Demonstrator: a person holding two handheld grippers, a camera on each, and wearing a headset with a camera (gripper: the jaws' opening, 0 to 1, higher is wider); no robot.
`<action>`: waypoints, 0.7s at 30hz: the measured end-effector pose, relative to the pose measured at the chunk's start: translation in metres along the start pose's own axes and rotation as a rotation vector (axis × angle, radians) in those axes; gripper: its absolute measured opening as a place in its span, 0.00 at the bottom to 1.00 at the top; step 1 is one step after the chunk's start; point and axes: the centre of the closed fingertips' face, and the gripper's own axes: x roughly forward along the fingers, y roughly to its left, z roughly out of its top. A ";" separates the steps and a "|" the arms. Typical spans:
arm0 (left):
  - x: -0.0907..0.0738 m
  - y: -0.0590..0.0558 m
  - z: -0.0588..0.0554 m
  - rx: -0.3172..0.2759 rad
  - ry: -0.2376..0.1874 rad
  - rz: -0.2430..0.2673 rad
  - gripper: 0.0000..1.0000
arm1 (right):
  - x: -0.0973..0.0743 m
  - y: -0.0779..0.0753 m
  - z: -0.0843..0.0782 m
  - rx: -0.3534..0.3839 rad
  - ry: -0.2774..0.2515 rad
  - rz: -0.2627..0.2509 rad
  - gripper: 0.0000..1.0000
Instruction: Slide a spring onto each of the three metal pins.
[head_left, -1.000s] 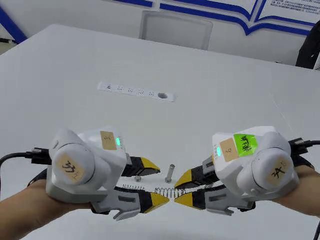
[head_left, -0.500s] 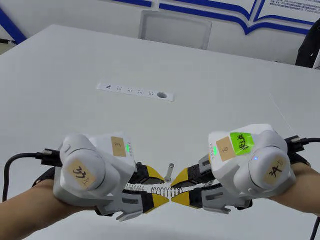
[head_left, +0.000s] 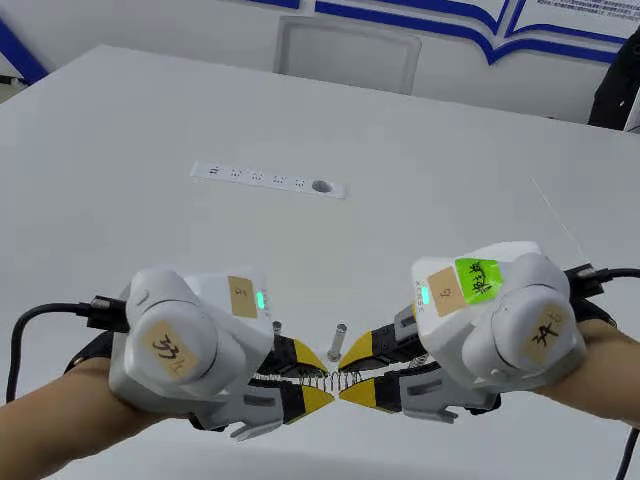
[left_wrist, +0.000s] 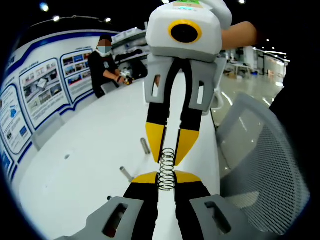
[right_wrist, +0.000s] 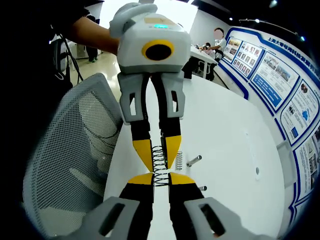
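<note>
White table (head_left: 450, 200), spring (head_left: 330, 381) above (power strip (head_left: 268, 181) beyond), chair (head_left: 345, 55) behind.

a thin silver spring (head_left: 333, 382) sits sideways in the air, pinched at both ends. a short metal pin (head_left: 338, 340) stands just behind it, with a second pin (head_left: 277, 327) and a loose spring (right_wrist: 179, 160) close by.

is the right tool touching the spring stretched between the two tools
Touching. In the right gripper view the right tool pinches the near end of the spring between its yellow tips.
</note>
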 end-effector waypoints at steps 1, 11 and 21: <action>0.000 -0.001 0.000 -0.002 -0.002 -0.004 0.10 | 0.001 0.001 -0.001 0.002 -0.003 0.003 0.11; -0.001 -0.005 -0.002 -0.007 -0.001 -0.025 0.10 | 0.003 0.004 -0.011 0.061 -0.006 0.038 0.11; -0.002 -0.005 -0.005 0.005 0.007 -0.026 0.10 | -0.002 0.004 0.000 0.104 -0.063 0.064 0.11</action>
